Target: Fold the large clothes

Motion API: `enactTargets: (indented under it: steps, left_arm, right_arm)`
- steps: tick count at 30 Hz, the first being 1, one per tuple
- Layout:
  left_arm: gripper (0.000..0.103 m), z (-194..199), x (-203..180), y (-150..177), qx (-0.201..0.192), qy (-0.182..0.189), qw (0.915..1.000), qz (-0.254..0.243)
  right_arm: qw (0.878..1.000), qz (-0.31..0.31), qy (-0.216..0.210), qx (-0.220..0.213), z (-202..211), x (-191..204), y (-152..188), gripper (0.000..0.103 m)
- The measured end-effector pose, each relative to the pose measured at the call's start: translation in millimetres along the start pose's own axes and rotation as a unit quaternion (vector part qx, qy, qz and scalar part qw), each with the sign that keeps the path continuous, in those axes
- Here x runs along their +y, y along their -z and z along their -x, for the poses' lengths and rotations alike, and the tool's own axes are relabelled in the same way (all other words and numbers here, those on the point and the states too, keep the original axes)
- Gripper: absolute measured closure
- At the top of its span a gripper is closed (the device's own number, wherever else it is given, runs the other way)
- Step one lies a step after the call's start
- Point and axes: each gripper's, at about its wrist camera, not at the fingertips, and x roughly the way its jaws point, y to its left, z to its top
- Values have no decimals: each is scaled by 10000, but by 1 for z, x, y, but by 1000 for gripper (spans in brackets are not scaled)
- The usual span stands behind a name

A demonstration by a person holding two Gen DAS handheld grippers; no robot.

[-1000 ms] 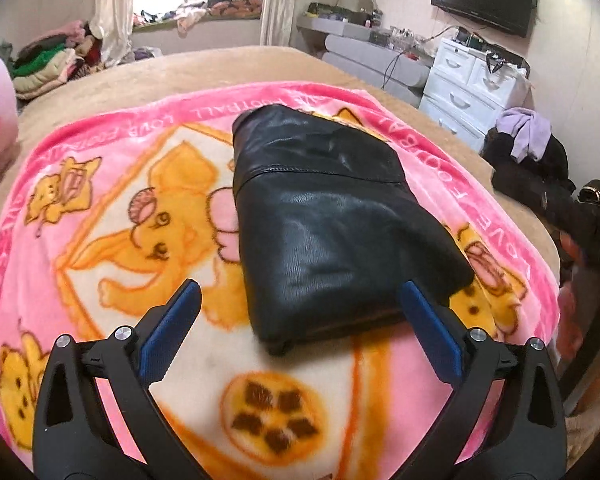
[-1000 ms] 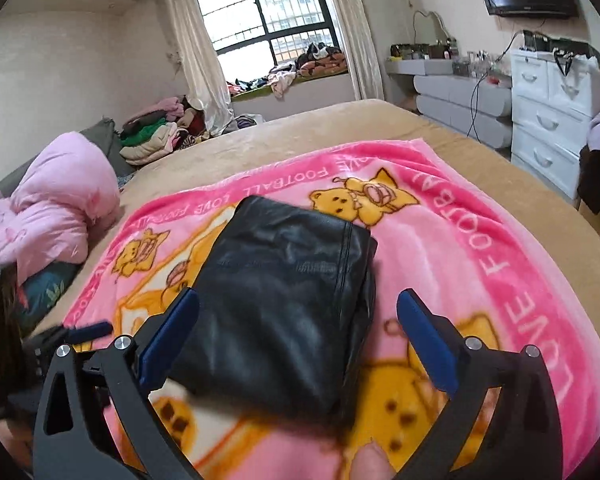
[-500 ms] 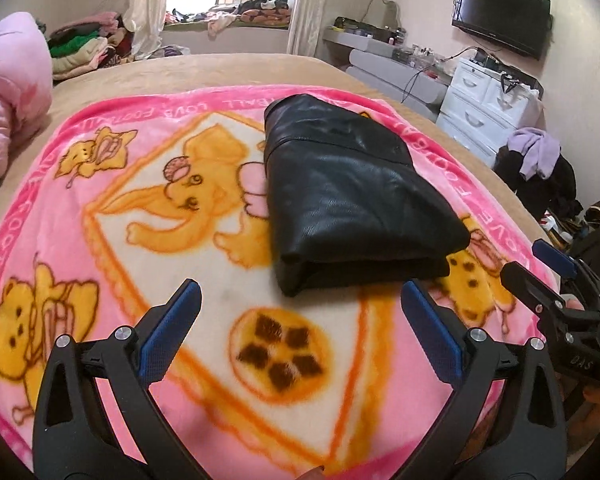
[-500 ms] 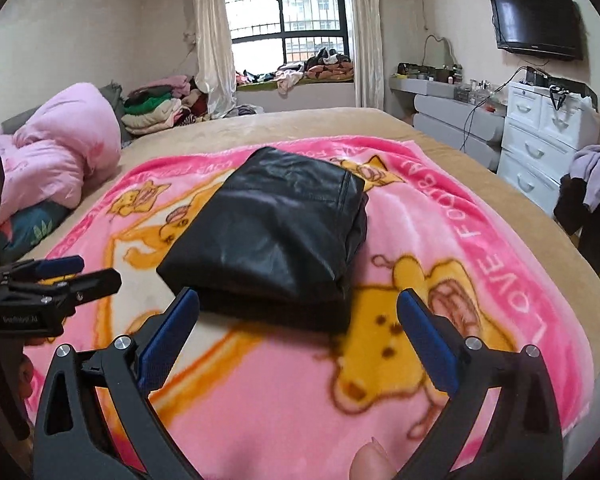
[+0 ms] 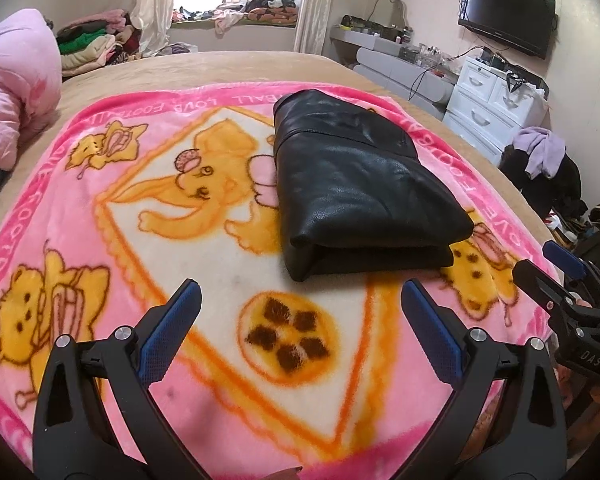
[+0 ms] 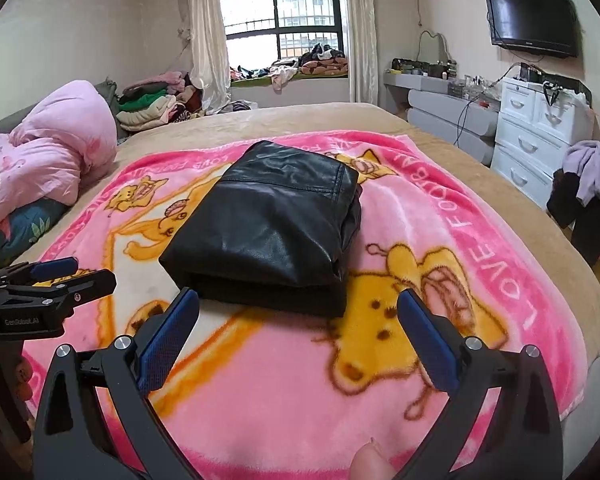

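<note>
Lying folded beyond both spread tools (image 5: 300,300) (image 6: 298,310) — black leather garment (image 5: 356,188).

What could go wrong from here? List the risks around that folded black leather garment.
1. The folded black leather garment looks slick and springy; its stacked layers bulge at the near edge and may slide or reopen.
2. It sits on a plush pink blanket; a low approach by the open right gripper or left gripper could snag the blanket instead.
</note>
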Motion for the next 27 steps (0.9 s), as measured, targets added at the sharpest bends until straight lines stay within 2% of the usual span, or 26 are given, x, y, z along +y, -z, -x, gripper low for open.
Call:
enactTargets:
  steps: [27]
  left_arm:
    - [9, 6, 2, 0, -52, -170, 9998, -49]
  right_arm:
    - [10000, 21, 47, 46, 1, 2, 4, 4]
